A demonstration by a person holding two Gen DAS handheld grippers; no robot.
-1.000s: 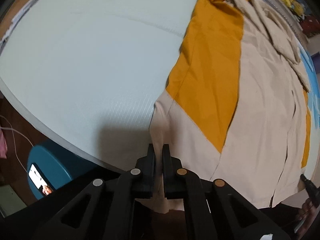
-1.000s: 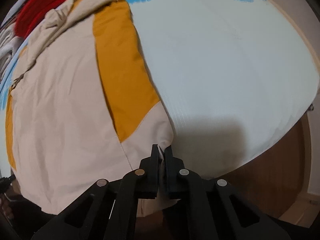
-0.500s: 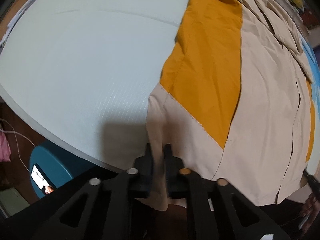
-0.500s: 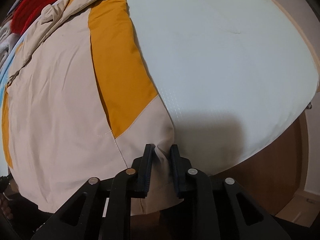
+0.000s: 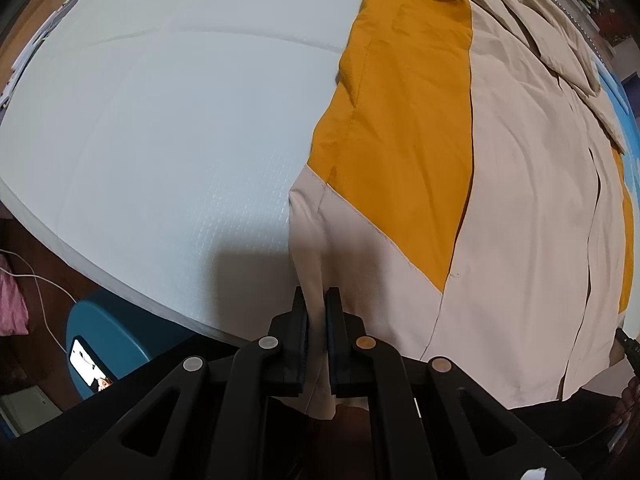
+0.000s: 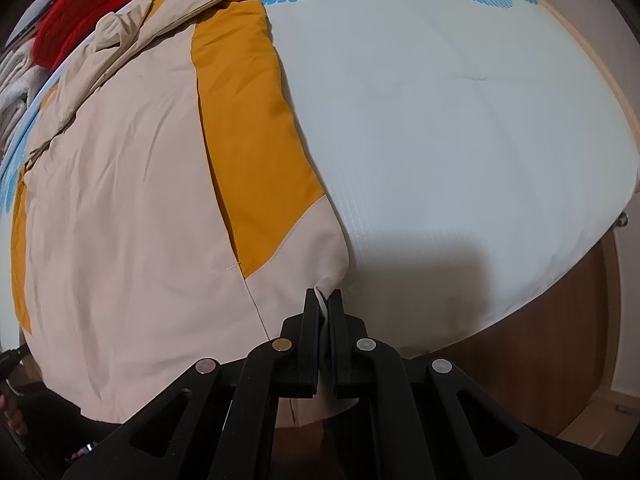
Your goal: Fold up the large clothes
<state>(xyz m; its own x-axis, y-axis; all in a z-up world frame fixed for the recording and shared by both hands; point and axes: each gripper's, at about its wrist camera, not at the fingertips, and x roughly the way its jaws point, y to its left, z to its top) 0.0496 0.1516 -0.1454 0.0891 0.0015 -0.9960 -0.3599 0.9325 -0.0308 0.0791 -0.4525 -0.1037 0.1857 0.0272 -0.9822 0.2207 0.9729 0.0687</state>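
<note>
The left tool [image 5: 316, 300] points almost straight down at the near edge of the bed [image 5: 160, 128]. Its two fingers are closed on a pinched fold of beige cloth at the lower left corner of the jacket [image 5: 500, 208]. The right tool [image 6: 325, 300] also points steeply down. Its jaws are closing, and a small tuck of beige cloth from the lower right corner of the jacket is pressed between the pads.

The jacket lies spread flat on the bed, front side up. It is beige with an orange panel along each side. Its long axis runs from the near edge of the bed toward the far edge: the hem is at the near edge, partly hanging over it, and the collar is at the far end. The front opening runs along this same axis.

Beyond the collar, near the far edge of the bed, there is a red knitted item [image 6: 92, 4]. Beside the bed, low in the left view, a lit phone [image 5: 90, 364] rests on a blue stool [image 5: 120, 332].
</note>
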